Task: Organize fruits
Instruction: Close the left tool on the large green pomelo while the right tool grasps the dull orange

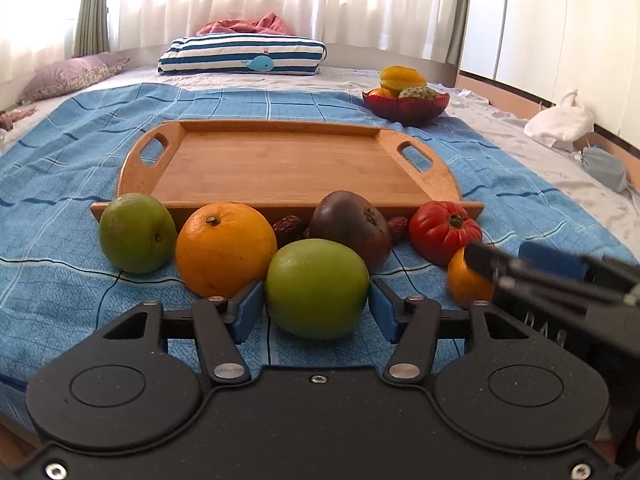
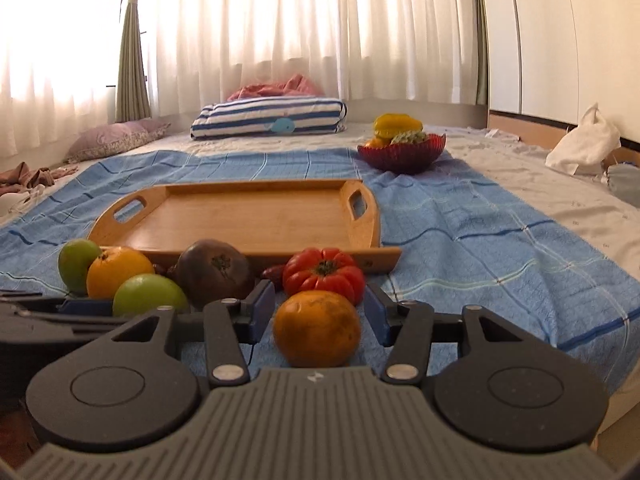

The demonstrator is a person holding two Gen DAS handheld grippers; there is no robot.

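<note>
A green apple (image 1: 316, 288) sits on the blue blanket (image 1: 60, 264) between the blue pads of my left gripper (image 1: 316, 308), which touch both its sides. My right gripper (image 2: 318, 316) has its pads against a small orange (image 2: 316, 328); the left wrist view shows that gripper (image 1: 496, 254) at the right with the same small orange (image 1: 466, 284). Behind them lie another green apple (image 1: 136, 232), a large orange (image 1: 226, 248), a dark purple fruit (image 1: 348, 224), a ribbed red tomato (image 1: 444, 230) and dried dates (image 1: 287, 227). The wooden tray (image 1: 280, 124) beyond holds nothing.
A red bowl (image 1: 404, 108) with a yellow starfruit and other fruit stands behind the tray's right end. A striped pillow (image 1: 240, 54) and a purple pillow (image 1: 72, 74) lie at the far end of the bed. A white bag (image 1: 560, 120) sits off the bed's right edge.
</note>
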